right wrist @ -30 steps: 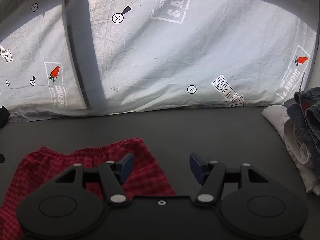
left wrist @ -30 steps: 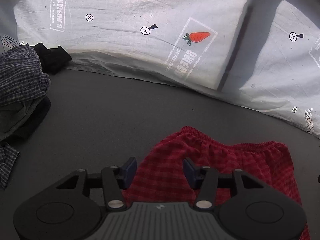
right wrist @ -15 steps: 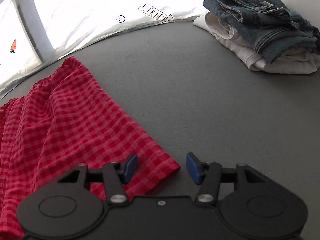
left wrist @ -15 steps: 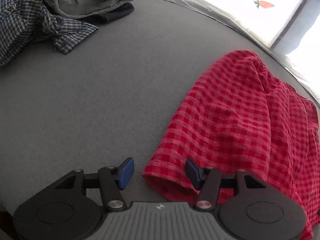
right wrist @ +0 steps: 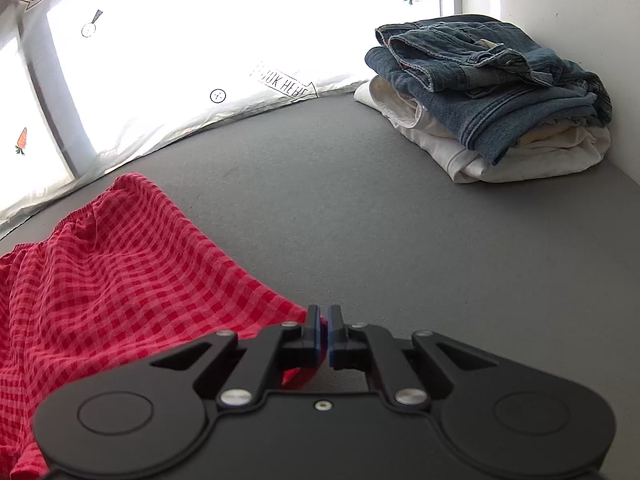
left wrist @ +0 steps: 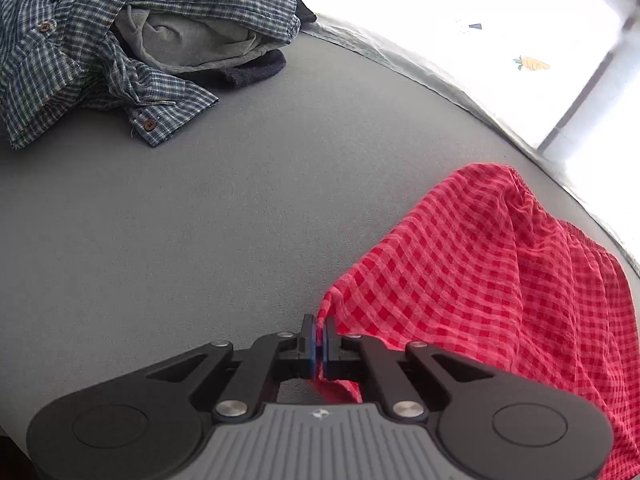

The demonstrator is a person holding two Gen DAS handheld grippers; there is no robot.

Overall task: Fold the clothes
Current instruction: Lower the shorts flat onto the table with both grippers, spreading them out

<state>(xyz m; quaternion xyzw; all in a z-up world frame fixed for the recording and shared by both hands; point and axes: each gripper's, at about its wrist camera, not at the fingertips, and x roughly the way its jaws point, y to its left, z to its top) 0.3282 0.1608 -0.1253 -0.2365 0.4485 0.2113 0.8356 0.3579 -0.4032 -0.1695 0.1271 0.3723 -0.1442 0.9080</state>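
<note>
Red checked shorts point(left wrist: 480, 272) lie on the grey surface, elastic waistband at the far side. My left gripper point(left wrist: 319, 330) is shut on the near left hem corner, and the cloth rises to the pads. In the right wrist view the shorts point(right wrist: 120, 272) fill the lower left. My right gripper point(right wrist: 324, 326) is shut on the near right hem corner, with red cloth pinched between the blue pads.
A loose heap with a blue checked shirt point(left wrist: 80, 52) and grey and dark garments lies at the far left. A folded stack of jeans point(right wrist: 492, 84) on white clothes point(right wrist: 500, 156) sits at the far right by a white wall. A white printed sheet point(right wrist: 200, 72) borders the far edge.
Both grippers were open over the shorts' near hem half a second ago. Both have shut on the hem corners, and the cloth is drawn up toward the pads.
</note>
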